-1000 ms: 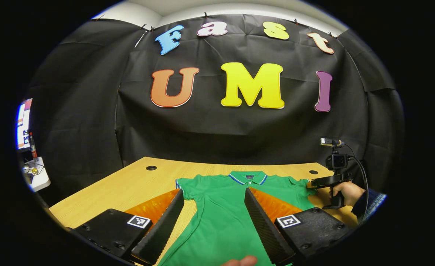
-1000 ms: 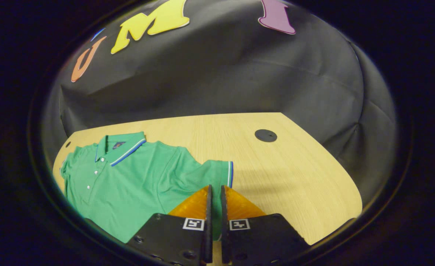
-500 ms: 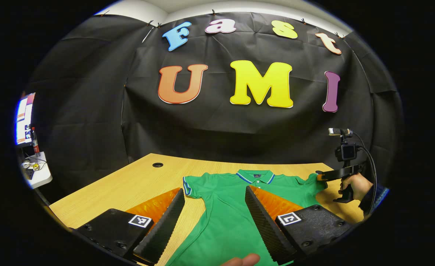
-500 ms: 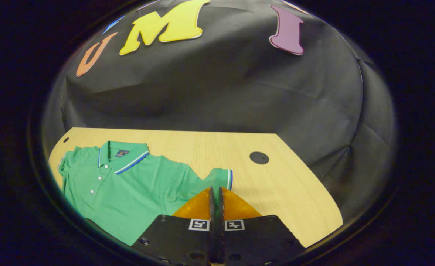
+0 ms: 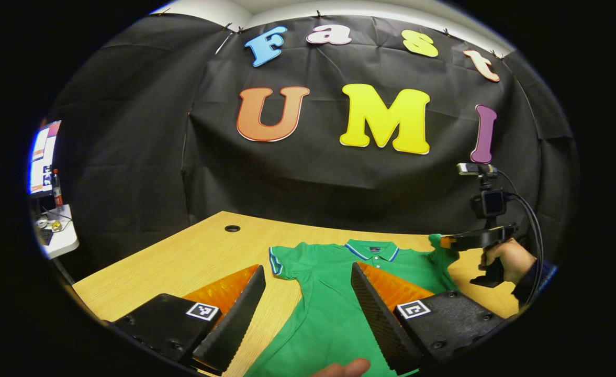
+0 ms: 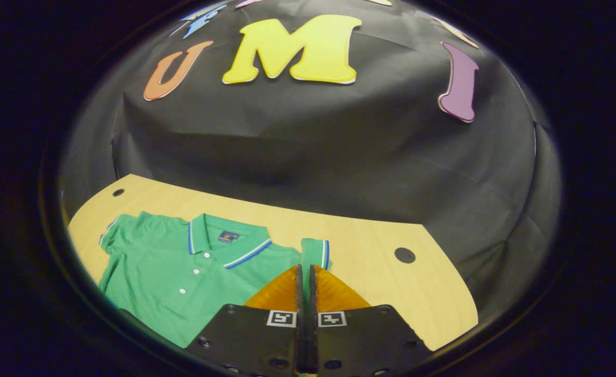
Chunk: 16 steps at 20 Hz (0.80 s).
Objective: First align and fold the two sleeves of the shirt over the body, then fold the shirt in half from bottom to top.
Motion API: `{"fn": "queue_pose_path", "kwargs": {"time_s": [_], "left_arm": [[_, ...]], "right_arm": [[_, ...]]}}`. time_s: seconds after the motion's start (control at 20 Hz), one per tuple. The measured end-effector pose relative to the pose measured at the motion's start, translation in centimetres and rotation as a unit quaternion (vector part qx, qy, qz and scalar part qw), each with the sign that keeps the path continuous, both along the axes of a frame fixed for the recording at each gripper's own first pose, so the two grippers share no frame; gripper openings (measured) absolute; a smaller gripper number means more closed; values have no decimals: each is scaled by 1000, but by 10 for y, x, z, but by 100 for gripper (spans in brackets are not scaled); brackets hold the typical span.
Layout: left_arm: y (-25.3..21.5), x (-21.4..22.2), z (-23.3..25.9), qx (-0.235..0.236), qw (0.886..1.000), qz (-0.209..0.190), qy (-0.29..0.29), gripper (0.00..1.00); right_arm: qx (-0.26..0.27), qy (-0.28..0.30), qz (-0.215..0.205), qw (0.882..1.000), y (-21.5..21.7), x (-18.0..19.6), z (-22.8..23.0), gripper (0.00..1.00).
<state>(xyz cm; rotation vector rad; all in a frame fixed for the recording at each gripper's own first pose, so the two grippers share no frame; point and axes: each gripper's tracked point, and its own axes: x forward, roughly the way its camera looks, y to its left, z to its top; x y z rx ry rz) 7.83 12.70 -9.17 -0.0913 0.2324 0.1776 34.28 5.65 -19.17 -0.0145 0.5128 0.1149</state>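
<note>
Shirt sleeve lifted at the right side, ready to be carried over the body

Shirt lies flat on the worktop, face up, with its collar toward the booth wall and its long axis running from the person to the wall. Going from the left: the left sleeve rests spread on the wood, not yet folded. The left gripper hovers above the lower body of the shirt with its jaws wide apart and nothing between them; this sleeve is a little ahead of it and to its left. Farther right, the right gripper has its jaws pressed together on the cuff of the right sleeve, which stands up off the worktop. In the left gripper view a hand holds this gripper just beside the shirt's right shoulder. The body lies to the left of the right gripper, so I judge the sleeve must travel leftward, across the long axis. The fabric is green with blue-white trim and looks soft and limp.
</note>
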Motion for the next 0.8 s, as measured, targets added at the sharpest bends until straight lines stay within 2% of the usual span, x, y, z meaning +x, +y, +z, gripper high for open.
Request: {"fn": "queue_pose_path", "kwargs": {"time_s": [0.05, 0.1, 0.2, 0.25, 0.4, 0.5, 0.65, 0.8], "left_arm": [[5, 0, -2, 3, 1000, 6, 2, 100], [12, 0, -6, 6, 1000, 14, 7, 100], [24, 2, -13, 11, 999, 28, 15, 100], [27, 4, -14, 12, 999, 32, 17, 100], [43, 6, -13, 25, 998, 59, 18, 100], [46, 5, -13, 36, 996, 74, 20, 100], [25, -3, 3, 28, 998, 54, 21, 100], [15, -6, 37, 18, 998, 56, 0, 100]], "right_arm": [[22, -4, 15, 1000, 16, -4, 9, 1], [49, -11, 35, 998, 32, -9, 26, 8], [78, -30, 62, 995, 47, -23, 50, 39], [83, -39, 65, 994, 45, -31, 60, 39], [81, -79, 83, 990, 34, -58, 103, 98], [59, -111, 90, 988, 19, -80, 124, 96], [42, -166, 82, 982, -7, -118, 151, 95], [55, -198, 68, 976, -28, -166, 162, 96]]}}
